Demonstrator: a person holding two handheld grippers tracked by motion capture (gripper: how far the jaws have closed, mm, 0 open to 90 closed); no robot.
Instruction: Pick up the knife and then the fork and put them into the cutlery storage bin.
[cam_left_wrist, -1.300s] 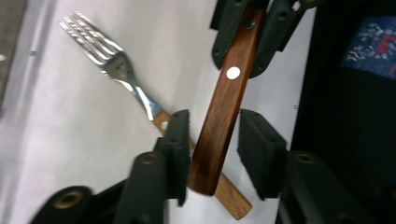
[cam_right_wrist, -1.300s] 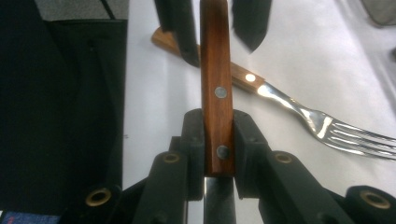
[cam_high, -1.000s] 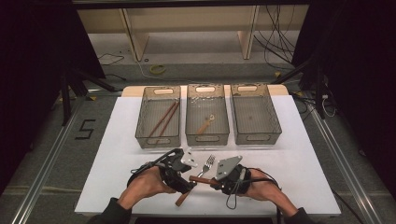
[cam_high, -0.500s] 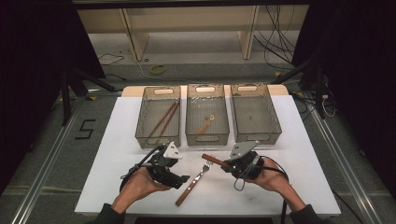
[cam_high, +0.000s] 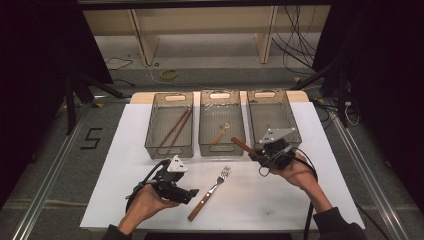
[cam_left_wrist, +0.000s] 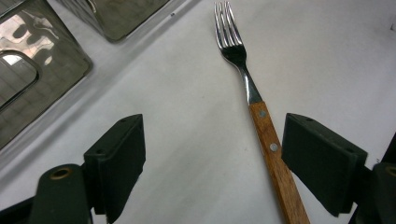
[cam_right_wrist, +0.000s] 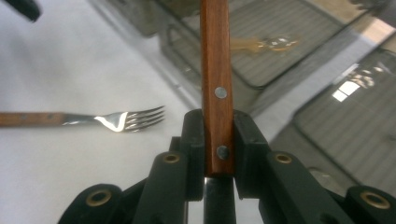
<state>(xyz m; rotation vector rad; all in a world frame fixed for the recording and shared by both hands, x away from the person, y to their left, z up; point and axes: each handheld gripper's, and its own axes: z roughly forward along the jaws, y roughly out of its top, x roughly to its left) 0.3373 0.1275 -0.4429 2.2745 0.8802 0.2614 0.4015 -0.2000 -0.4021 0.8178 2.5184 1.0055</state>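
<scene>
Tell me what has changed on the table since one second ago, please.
The right gripper, shut on a wooden-handled utensil, carried it up toward the trays. The left gripper has just been opening and let go of the fork, which now lies on the white table, its handle between the open jaws, untouched. The tray contents stayed as they were.

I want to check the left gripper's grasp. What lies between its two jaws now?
In the left gripper view, the left gripper has just been opening; bare white table lies between its jaws. The fork lies close beside the right-hand jaw, untouched.
</scene>
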